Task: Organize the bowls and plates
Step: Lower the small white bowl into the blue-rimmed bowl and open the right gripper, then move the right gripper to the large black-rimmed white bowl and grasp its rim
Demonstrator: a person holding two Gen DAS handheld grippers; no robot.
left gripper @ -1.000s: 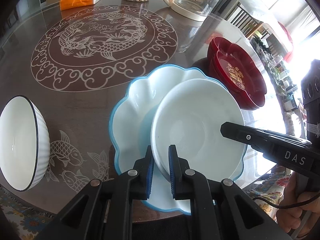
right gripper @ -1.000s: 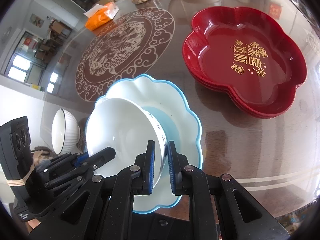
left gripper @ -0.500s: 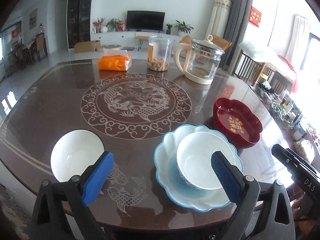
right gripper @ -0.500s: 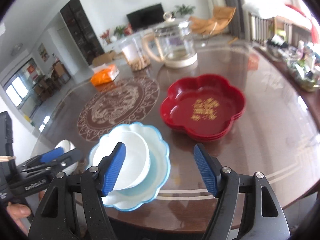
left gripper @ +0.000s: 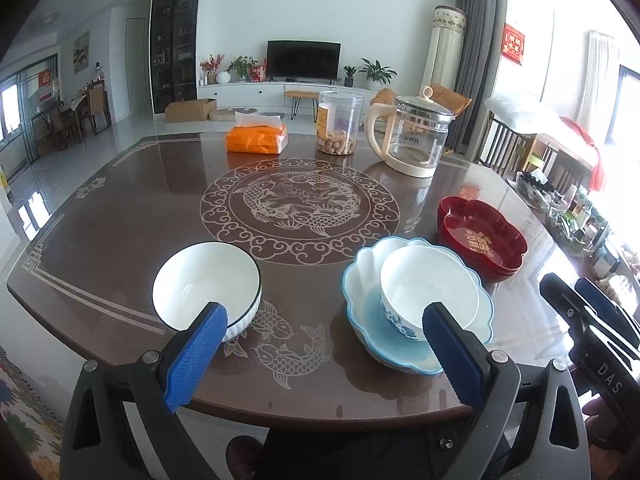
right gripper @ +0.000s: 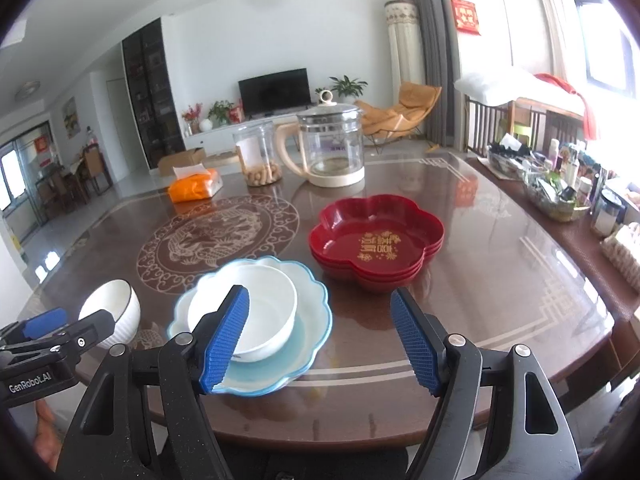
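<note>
Brown glass-topped table (left gripper: 120,208) fills both views. Low in the left wrist frame, the left gripper (left gripper: 324,354) tilts down over the near edge, jaws spread wide and empty. Lower centre of the right wrist frame, the right gripper (right gripper: 320,340) is likewise agape, holding nothing. Between them a white bowl (left gripper: 430,280) sits in the blue scalloped plate (left gripper: 360,288); a ribbed bowl (left gripper: 206,280) stands lower left, red plates (right gripper: 376,240) right of centre.
</note>
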